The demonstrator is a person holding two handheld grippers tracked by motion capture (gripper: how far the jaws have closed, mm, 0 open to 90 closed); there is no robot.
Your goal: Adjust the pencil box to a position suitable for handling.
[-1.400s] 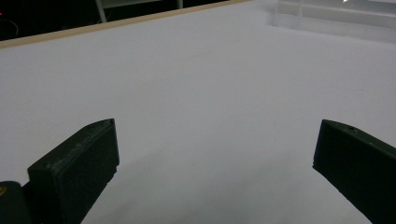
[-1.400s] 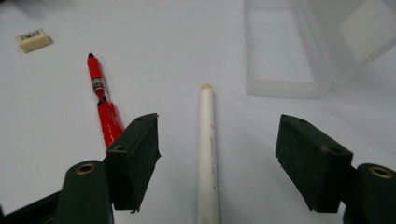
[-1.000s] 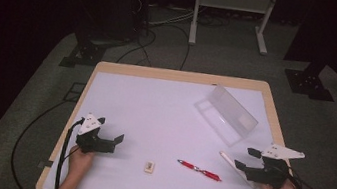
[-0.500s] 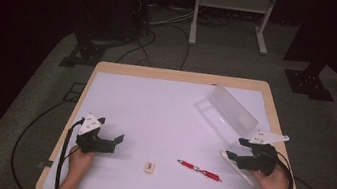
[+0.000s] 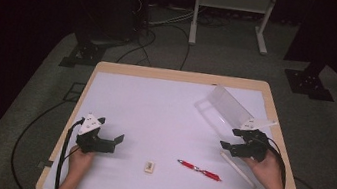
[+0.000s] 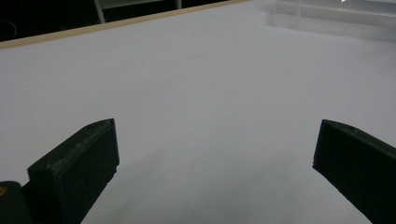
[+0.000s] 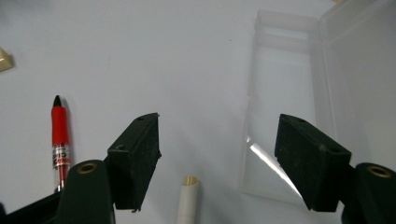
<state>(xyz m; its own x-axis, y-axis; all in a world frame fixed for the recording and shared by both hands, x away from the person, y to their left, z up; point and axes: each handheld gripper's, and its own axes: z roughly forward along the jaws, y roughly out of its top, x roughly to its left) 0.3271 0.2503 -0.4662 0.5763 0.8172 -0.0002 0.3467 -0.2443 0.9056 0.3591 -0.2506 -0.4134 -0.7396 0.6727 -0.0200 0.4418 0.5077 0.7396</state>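
Note:
A red pen lies near the table's front, with a small beige eraser to its left. A white stick lies under my right hand. A clear plastic box with its lid up sits at the back right. My right gripper is open, above the stick's end and just short of the box. My left gripper rests open at the front left over bare white surface.
The white table top has a wooden rim. Cables trail from both grippers off the front edge. Dark stands and a white frame stand on the floor behind the table.
My right gripper has moved left and away from the front edge, toward the clear box. The left gripper has stayed put.

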